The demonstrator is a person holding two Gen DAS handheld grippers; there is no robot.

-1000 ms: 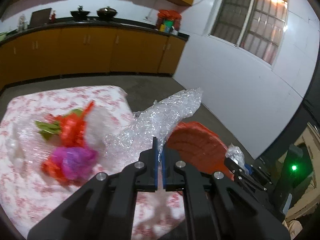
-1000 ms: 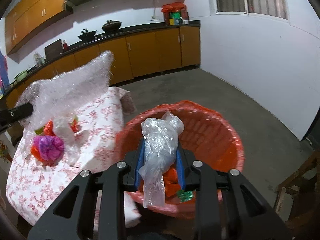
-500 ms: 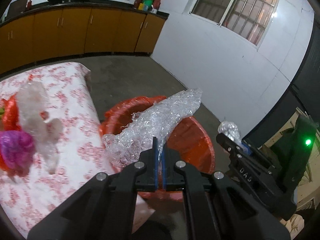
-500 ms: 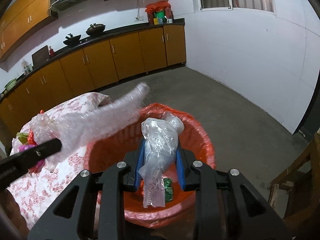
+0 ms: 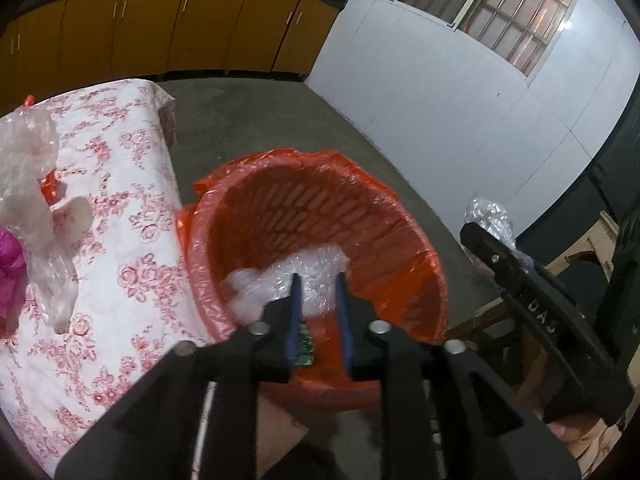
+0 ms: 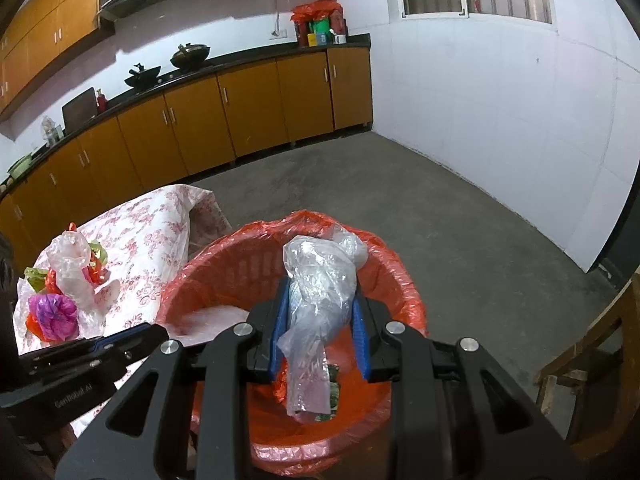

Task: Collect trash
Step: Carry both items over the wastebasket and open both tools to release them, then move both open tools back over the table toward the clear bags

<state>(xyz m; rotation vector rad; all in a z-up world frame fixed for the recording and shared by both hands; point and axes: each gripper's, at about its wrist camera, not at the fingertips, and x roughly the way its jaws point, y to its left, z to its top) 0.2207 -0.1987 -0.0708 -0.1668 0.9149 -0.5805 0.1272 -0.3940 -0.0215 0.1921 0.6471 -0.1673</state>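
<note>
The right claw (image 6: 320, 312), clamped on a crumpled clear plastic bag (image 6: 318, 292), hangs directly above the orange bin (image 6: 224, 272), while the left claw (image 5: 318, 300) gapes over bubble wrap (image 5: 296, 272) lying inside.

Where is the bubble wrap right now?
In the left wrist view the bubble wrap lies inside the orange basket, just ahead of the open jaws of the left gripper, with the floral-cloth table on the left.

basket (image 5: 400, 240) orange-red | tablecloth (image 5: 132, 208) white (pink floral) | cabinets (image 6: 248, 112) amber
</note>
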